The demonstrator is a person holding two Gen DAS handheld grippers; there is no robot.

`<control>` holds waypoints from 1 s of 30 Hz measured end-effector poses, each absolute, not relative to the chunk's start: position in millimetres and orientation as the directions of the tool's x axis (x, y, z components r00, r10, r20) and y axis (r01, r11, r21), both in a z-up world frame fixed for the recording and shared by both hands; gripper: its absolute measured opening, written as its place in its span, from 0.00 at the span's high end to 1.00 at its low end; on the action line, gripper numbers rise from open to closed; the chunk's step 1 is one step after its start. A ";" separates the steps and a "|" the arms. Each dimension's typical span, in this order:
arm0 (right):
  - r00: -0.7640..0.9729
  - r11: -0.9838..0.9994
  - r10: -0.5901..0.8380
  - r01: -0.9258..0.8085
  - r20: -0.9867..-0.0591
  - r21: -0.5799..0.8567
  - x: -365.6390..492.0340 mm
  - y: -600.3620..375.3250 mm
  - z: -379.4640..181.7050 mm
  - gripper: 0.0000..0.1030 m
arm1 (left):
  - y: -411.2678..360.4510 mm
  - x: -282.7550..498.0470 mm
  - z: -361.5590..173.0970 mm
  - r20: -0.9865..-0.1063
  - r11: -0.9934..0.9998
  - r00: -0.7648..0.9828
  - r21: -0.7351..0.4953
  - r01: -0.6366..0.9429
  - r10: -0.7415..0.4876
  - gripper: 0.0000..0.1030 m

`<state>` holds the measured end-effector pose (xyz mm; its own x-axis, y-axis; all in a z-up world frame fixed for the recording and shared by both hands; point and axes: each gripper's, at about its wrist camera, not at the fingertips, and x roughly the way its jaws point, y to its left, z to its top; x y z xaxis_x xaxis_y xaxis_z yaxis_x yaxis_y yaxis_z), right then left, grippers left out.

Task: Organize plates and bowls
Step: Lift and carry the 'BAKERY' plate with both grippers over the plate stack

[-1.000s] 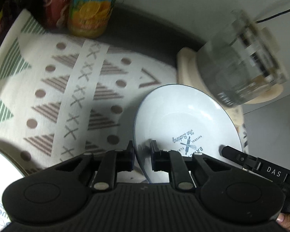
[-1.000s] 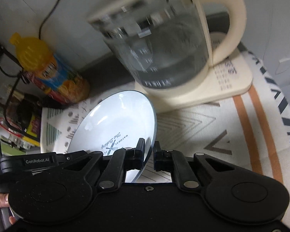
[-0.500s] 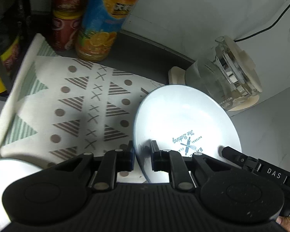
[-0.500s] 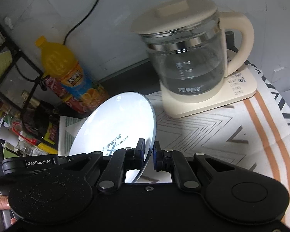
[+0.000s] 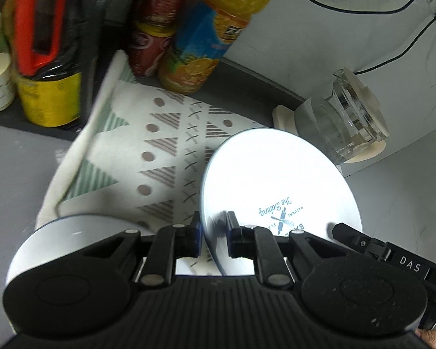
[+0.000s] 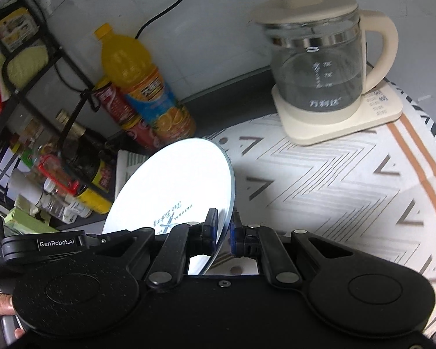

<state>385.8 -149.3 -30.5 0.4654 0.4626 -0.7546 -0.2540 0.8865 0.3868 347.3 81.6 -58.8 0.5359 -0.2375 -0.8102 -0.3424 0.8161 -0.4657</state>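
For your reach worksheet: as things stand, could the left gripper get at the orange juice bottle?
Probably not: the left gripper is shut on the white plate, as is the right gripper. The orange juice bottle stands beyond the patterned cloth.

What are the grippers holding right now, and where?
Both hold the white plate: left gripper and right gripper each pinch its rim, on opposite edges.

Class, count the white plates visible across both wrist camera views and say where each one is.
2. One printed plate is held off the cloth, its rim clamped by both grippers. A second plate lies lower left, mostly hidden behind the left gripper. Others may be hidden.
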 end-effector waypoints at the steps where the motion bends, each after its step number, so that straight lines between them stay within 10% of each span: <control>1: 0.466 0.886 0.463 -0.256 -0.754 0.385 381.0 -146.0 -30.8 0.92 | 84.5 342.6 -59.0 -0.811 0.815 0.535 -0.466 -0.344 -0.237 0.87; 30: 0.408 0.919 0.378 -0.275 -0.831 0.283 276.6 -67.1 -59.0 0.91 | 150.1 223.2 -85.1 -0.834 0.795 0.497 -0.462 -0.392 -0.240 0.87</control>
<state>276.6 -67.1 -59.0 0.4085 0.3777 -0.8310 -0.2746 0.9191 0.2827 223.2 150.1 -85.1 0.4967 -0.2402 -0.8340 -0.3918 0.7954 -0.4624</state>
